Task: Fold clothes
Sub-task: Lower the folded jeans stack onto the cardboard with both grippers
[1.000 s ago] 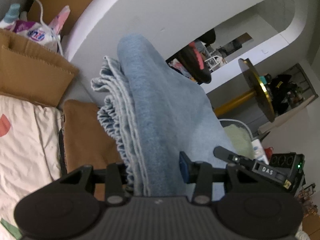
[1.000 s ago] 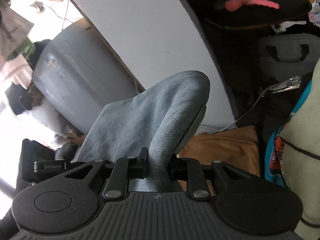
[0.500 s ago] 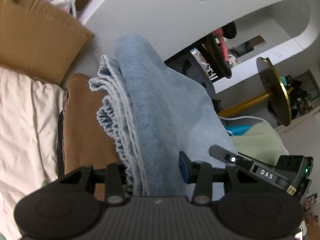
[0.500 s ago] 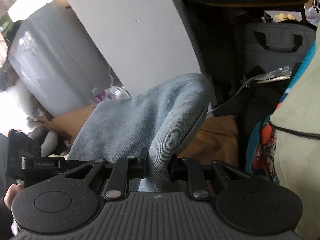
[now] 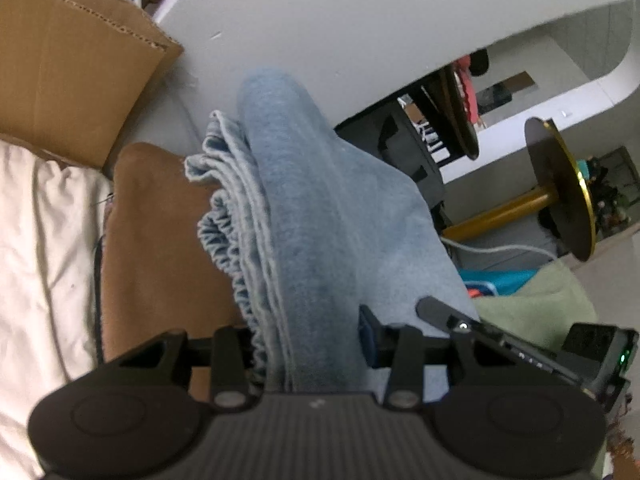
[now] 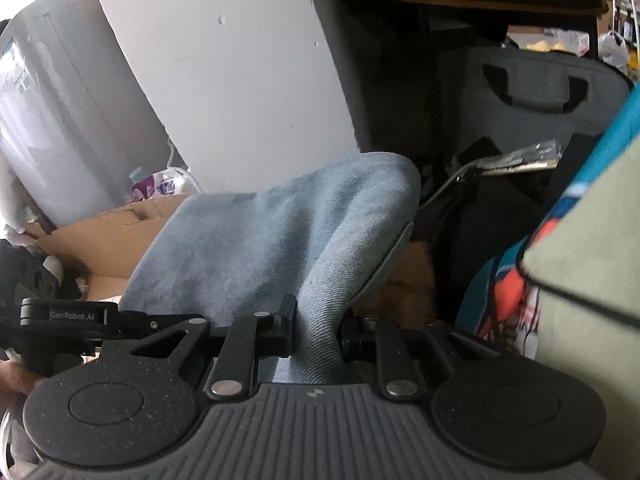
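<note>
A: At the centre of both wrist views hung the folded blue denim garment [image 5: 320, 216], over the brown cloth [image 5: 160, 240] at lower left. Which step?

B: Laying down, I'd judge; the next move calls for setting it flat before letting go.

A: The fingers?

B: The left gripper [image 5: 308, 344] clamped the thick gathered edge (jaws moderately apart). The right gripper [image 6: 318, 328], narrower, pinched one fold.

Black speckled left gripper [image 5: 310, 344] and right gripper [image 6: 318, 332], ribbed bodies, silver screws.
</note>
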